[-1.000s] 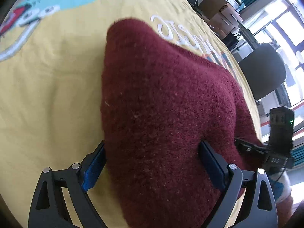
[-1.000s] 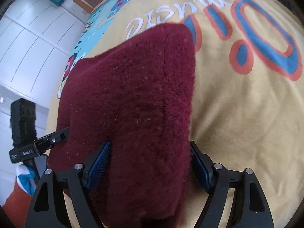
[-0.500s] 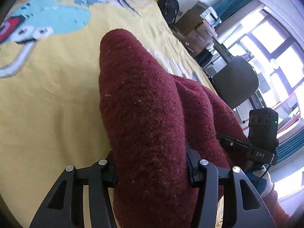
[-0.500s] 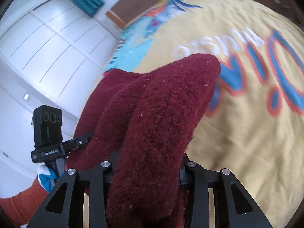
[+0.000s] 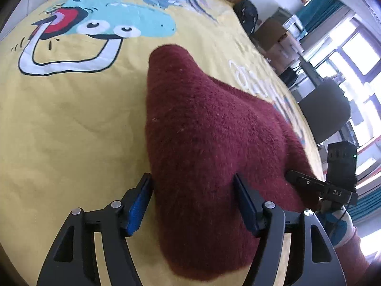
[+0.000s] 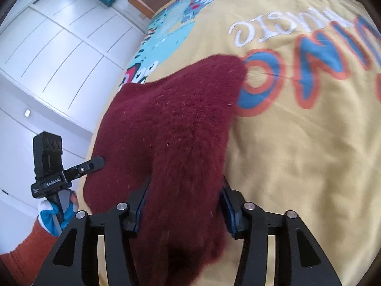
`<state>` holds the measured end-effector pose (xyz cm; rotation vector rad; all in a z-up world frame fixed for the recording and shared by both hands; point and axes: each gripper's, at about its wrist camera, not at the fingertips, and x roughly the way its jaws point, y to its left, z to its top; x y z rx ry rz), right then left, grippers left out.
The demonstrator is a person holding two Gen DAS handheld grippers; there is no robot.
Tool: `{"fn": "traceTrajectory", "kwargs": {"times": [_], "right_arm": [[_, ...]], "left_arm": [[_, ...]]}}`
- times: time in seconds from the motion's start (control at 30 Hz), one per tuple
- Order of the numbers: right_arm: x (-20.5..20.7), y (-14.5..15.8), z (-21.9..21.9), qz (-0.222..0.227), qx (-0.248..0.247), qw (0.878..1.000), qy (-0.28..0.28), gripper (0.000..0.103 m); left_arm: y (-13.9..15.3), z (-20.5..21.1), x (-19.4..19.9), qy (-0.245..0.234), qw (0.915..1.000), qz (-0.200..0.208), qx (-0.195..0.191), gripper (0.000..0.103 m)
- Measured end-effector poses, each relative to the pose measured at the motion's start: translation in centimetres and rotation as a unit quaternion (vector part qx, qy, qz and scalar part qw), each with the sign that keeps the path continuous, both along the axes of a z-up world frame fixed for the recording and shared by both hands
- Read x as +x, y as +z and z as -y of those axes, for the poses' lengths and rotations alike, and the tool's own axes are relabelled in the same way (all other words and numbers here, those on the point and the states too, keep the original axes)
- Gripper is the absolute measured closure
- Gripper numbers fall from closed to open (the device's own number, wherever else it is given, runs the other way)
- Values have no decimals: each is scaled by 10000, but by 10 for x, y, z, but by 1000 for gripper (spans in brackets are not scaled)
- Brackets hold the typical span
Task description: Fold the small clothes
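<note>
A dark red fuzzy knitted garment (image 5: 204, 143) lies in a raised hump on the yellow printed bedspread (image 5: 71, 124). My left gripper (image 5: 194, 205) straddles its near left edge; the jaws stand wide, the blue pads beside the fabric rather than pinching it. In the right wrist view the same garment (image 6: 176, 124) runs between the jaws of my right gripper (image 6: 183, 212), which stand part open around a thick fold. Each gripper shows in the other's view: the right one (image 5: 319, 186) and the left one (image 6: 78, 166), both at the garment's near edge.
The bedspread (image 6: 297, 143) carries a blue cartoon figure (image 5: 114, 23) and large lettering (image 6: 309, 54). A dark office chair (image 5: 326, 109), boxes and windows stand beyond the bed's right side. White wardrobe doors (image 6: 59, 47) stand on the left.
Both grippers, shut tight on the garment half a second ago, now stand open around it. The lifted fabric has sunk back toward the bedspread, and both cameras have pulled back slightly.
</note>
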<state>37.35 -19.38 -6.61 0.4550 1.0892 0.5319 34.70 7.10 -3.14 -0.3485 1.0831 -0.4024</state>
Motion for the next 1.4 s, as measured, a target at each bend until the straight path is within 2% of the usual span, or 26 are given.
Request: {"fn": "traceTrajectory", "kwargs": {"times": [0.07, 0.13, 0.2, 0.3, 0.47, 0.8, 1.03, 1.27, 1.4], "right_arm": [[-7, -3, 12, -6, -65, 10000, -72, 47], [-4, -10, 11, -85, -242, 9996, -119, 42], [-8, -21, 5, -169, -447, 9987, -171, 42], [-10, -23, 4, -168, -635, 9972, -368, 41], [-8, -1, -6, 29, -1011, 9936, -505, 41], [-48, 37, 3, 231, -1345, 9876, -771, 41], [-93, 64, 4, 383, -1563, 9823, -954, 41], [-148, 98, -11, 781, -1832, 9732, -1146, 39], [-180, 114, -26, 1060, -2135, 9626, -1285, 28]], "left_arm": [[2, -3, -12, -47, 9999, 100, 103, 38], [-3, -3, -25, -51, 9998, 130, 165, 37], [-14, -1, -36, -9, 9995, 91, 293, 33], [-23, 20, -35, 59, 9989, 75, 465, 27], [-5, 29, -37, 125, 9975, 184, 663, 27], [23, 26, -73, 227, 9955, 413, 819, 27], [50, 17, -110, 413, 9934, 608, 881, 27], [71, 6, -153, 702, 9887, 810, 1051, 22], [80, 3, -178, 796, 9855, 936, 1167, 20]]}}
